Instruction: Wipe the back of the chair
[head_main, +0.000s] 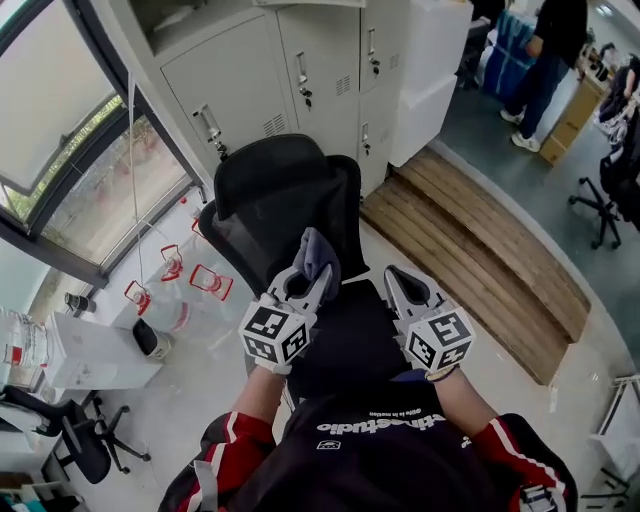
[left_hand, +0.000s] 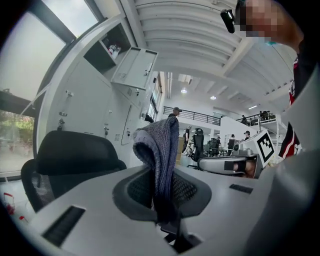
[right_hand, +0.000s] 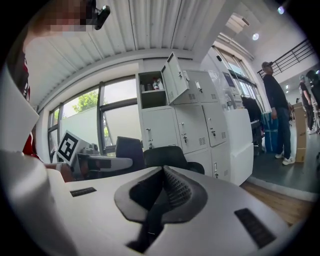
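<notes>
Head view: The chair (head_main: 285, 200), black with a mesh back, stands at frame centre, its back facing the person. The left gripper (head_main: 305, 282) is at lower centre, over the chair's seat. A grey-blue cloth (head_main: 318, 255) stands up out of its jaws, against the lower part of the chair back. The right gripper (head_main: 402, 282) is just to the right of it, at the same height. Grey lockers (head_main: 300, 70) fill the upper centre, and a wooden platform (head_main: 480, 240) runs along the right.

Left gripper view: The left gripper (left_hand: 160, 192) has its jaws closed on the cloth (left_hand: 159, 150), which is folded over and rises upright between the pads at frame centre. The chair (left_hand: 75, 157) is at lower left, beyond the jaws and not touching them. The right gripper (left_hand: 230, 164) shows at centre right.

Right gripper view: The right gripper (right_hand: 162, 187) has its jaws closed together with nothing between them. The top of the chair (right_hand: 167, 156) shows just above the jaws, in front of the lockers (right_hand: 185, 125). The left gripper (right_hand: 95, 160) is at centre left, with the cloth (right_hand: 130, 147) above its jaws.
</notes>
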